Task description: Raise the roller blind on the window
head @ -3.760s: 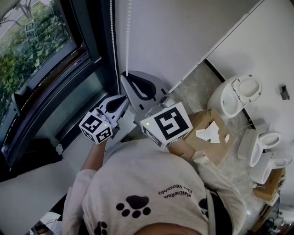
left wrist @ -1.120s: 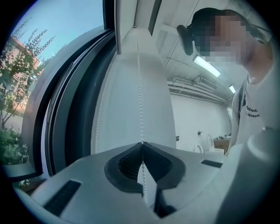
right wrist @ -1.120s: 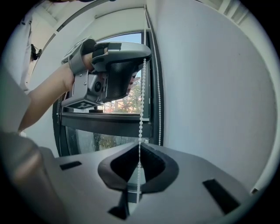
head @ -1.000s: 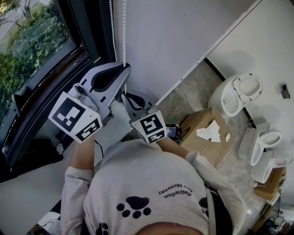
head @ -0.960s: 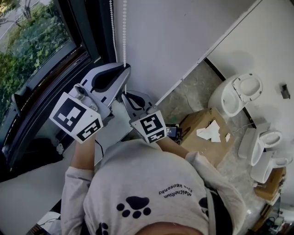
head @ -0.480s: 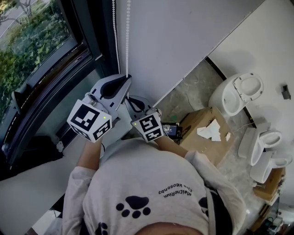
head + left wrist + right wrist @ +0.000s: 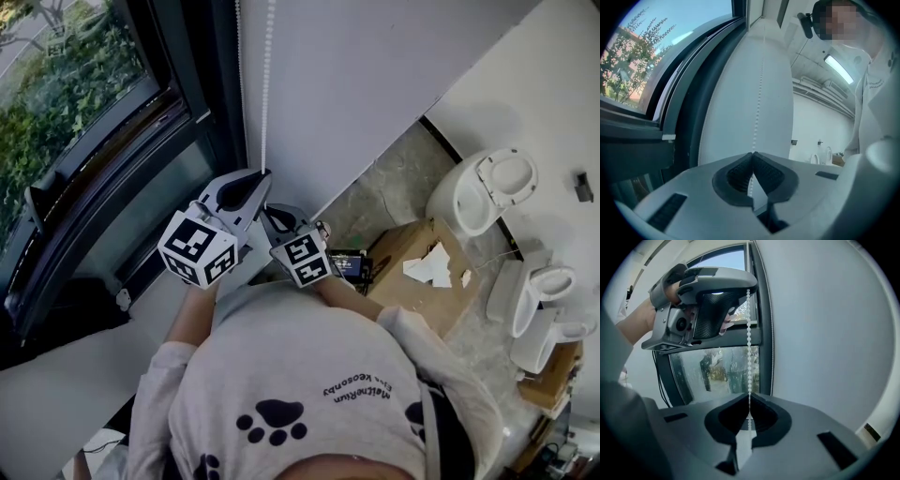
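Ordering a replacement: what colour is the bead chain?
White; the bead chain shows best in right gripper view.

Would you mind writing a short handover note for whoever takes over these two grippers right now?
Left gripper: shut on the bead chain; it has the higher grip.
Right gripper: shut on the same strand, just below the left one.
The chain hangs along the white wall beside the window. A second strand hangs nearer the frame.
Done: both grippers have the chain. The glass in view is uncovered, but the blind is out of view, so its height cannot be told.
Left: probably pull the strand down hand over hand, checking that the blind rises.
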